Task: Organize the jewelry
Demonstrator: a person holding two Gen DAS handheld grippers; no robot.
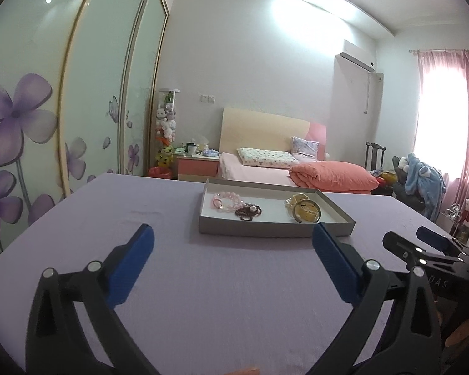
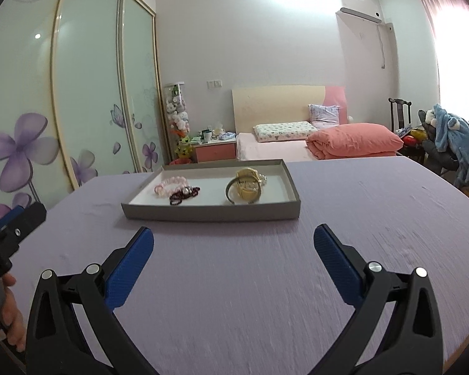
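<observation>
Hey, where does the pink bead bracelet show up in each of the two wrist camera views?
Left wrist view: the pink bead bracelet lies in the left part of the grey tray, just right of picture centre, above the middle.
Right wrist view: the pink bead bracelet lies in the tray's left part, left of centre.
Shared landmark: the dark red bead bracelet touching it on its near side.

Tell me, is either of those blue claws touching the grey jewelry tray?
Apart. In the right wrist view, bare purple cloth shows between the right gripper and the tray; the left gripper in its own view likewise stops short.
</observation>
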